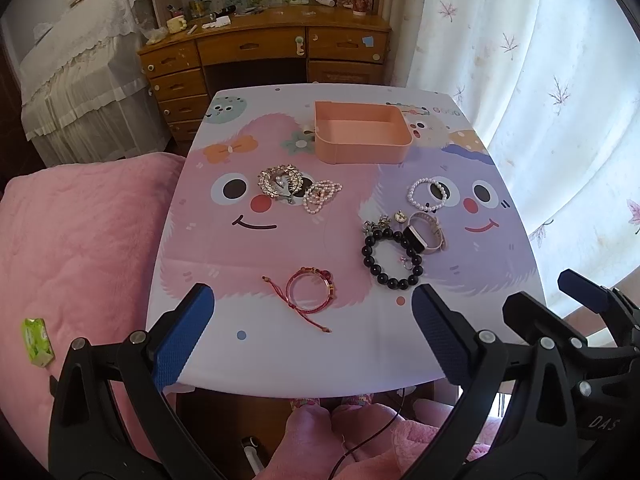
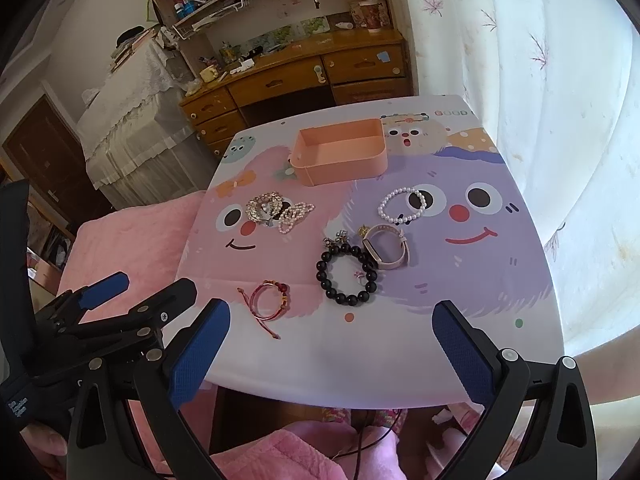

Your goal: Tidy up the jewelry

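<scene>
An empty peach plastic box (image 1: pixel 362 132) (image 2: pixel 340 154) stands at the table's far middle. Loose jewelry lies in front of it: a gold brooch (image 1: pixel 280 180) (image 2: pixel 264 208), a pearl strand (image 1: pixel 320 196) (image 2: pixel 294 216), a white pearl bracelet (image 1: pixel 427 194) (image 2: pixel 402 205), a watch with a pink band (image 1: pixel 424 233) (image 2: pixel 386 246), a black bead bracelet (image 1: pixel 390 258) (image 2: pixel 346 276) and a red cord bracelet (image 1: pixel 310 292) (image 2: pixel 270 302). My left gripper (image 1: pixel 312 300) is open and empty above the near edge. My right gripper (image 2: pixel 332 314) is open and empty beside it.
The small table (image 1: pixel 360 356) has a cartoon-print cloth. A pink quilted bed (image 1: pixel 72 240) lies to the left with a green packet (image 1: pixel 37 342). A wooden desk (image 1: pixel 264 52) stands behind. A white curtain (image 1: pixel 540 80) hangs on the right. Small charms (image 1: pixel 378 224) lie by the black beads.
</scene>
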